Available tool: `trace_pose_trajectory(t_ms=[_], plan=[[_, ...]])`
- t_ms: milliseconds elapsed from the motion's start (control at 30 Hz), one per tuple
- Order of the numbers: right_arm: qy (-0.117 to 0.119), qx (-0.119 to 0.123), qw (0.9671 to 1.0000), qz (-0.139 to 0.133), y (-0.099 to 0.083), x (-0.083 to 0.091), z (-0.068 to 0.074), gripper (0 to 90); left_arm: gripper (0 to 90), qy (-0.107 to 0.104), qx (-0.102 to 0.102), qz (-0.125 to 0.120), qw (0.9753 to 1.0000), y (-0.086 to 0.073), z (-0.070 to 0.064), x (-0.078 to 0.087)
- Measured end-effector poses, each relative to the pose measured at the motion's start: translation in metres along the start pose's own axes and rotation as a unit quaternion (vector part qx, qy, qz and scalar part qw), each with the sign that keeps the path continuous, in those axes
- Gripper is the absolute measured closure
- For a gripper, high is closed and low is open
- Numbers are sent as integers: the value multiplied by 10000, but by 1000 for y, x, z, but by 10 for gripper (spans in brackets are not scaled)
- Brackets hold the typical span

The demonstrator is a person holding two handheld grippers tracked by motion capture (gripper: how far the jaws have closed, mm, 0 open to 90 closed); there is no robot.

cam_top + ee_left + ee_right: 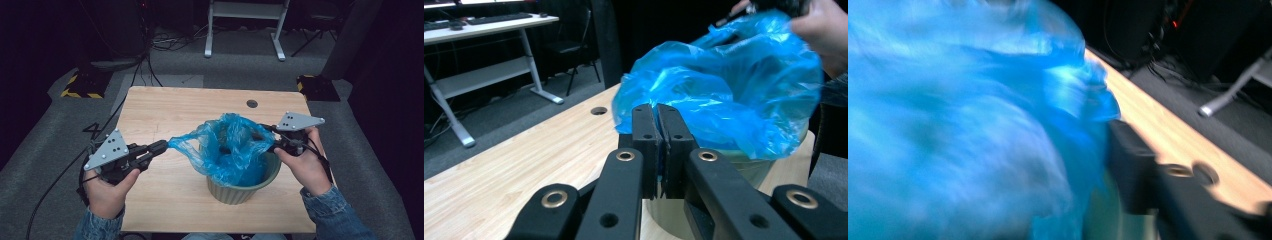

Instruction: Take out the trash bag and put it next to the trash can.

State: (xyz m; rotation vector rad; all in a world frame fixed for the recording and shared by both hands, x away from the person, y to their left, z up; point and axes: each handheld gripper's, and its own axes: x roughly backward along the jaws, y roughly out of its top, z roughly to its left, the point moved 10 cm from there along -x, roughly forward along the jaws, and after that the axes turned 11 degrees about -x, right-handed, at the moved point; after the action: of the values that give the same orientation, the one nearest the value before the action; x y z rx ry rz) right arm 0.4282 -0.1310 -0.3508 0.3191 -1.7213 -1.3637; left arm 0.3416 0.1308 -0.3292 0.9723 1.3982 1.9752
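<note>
A blue plastic bag [227, 147] sits bunched in a pale green ribbed pot [242, 192] on the wooden table [165, 107]. My left gripper [164, 146] is shut on the bag's left edge and holds a corner stretched out away from the pot. In the left gripper view the jaws [658, 125] are pressed together on blue film, with the bag [724, 85] billowing over the pot [749, 170]. My right gripper [267, 134] is at the bag's right rim and pinches it. The right gripper view is blurred, with the bag [958, 125] close against the lens.
A round cable hole [252, 103] lies near the table's far edge. Beyond the table stand a white desk frame [245, 30] and yellow-black striped blocks [80, 87] on the grey floor. Cables trail at the left. Bare tabletop lies left of and behind the pot.
</note>
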Motion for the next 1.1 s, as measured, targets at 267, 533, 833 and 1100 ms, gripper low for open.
trace_pose_trajectory(t_ms=[267, 533, 833, 1100], plan=[[563, 545, 9957, -493, 45, 0, 53, 900, 868, -415, -185, 41, 9990, 7, -29, -34], [1152, 1003, 9861, -658, 62, 5, 105, 900, 636, -542, -473, -85, 9974, 16, -45, -62], [1832, 1529, 9703, -394, 54, 8, 164, 894, 291, -215, -718, -251, 9969, 23, -41, -79], [1529, 1135, 9810, -362, 50, 15, 138, 622, 890, -531, -729, -104, 9959, 22, -50, -78]])
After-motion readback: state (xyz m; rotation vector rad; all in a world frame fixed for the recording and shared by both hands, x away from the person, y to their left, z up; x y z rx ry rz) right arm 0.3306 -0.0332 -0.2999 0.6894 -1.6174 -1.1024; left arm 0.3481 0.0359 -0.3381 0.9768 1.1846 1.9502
